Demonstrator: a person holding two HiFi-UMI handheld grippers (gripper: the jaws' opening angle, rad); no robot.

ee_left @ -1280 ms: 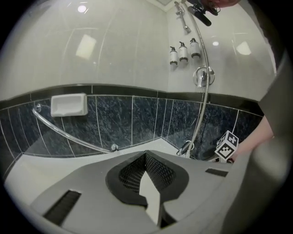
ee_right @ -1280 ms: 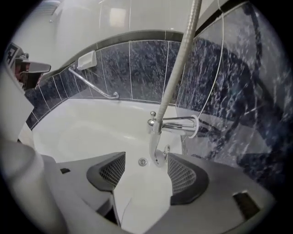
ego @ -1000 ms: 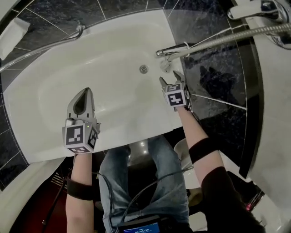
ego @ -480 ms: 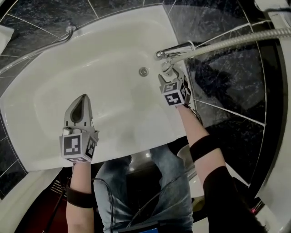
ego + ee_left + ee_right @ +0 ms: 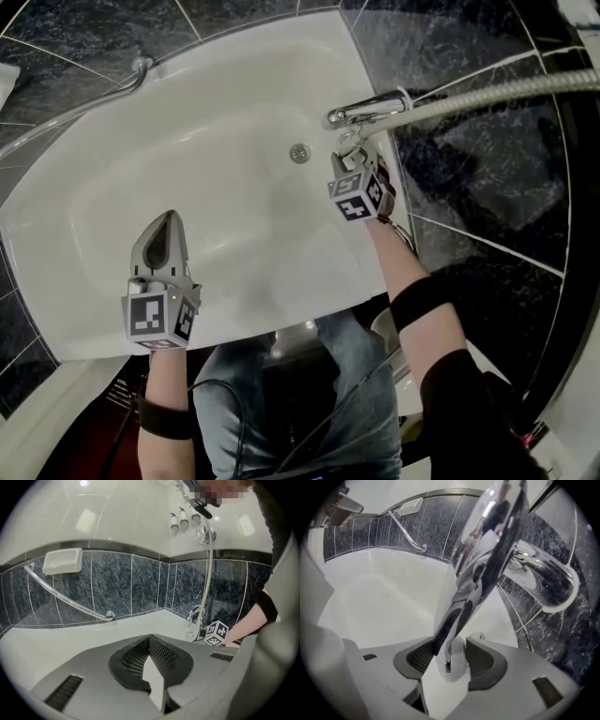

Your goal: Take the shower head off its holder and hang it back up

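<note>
Shower head: as far as I can tell, it is the round chrome piece [image 5: 205, 535] at the top end of the hose [image 5: 207, 583], high on the far wall. Its holder is too small to make out.
Left hand-held gripper [image 5: 169, 220]: jaws together with nothing in them, hanging over the near left of the bathtub [image 5: 234, 103].
Right hand-held gripper [image 5: 352, 157]: at the tap [image 5: 367, 107] on the tub's far right rim. Its jaws have just been closing and now sit narrow against both sides of a mirror-bright chrome part [image 5: 487, 550] just beside the tap.
Done: nothing of the task, by my reading; the shower head looks untouched on the wall.
Left: reach up, lift the head off, then hang it back.
Doubt: whether the chrome part is a lever or a diverter cannot be told.
</note>
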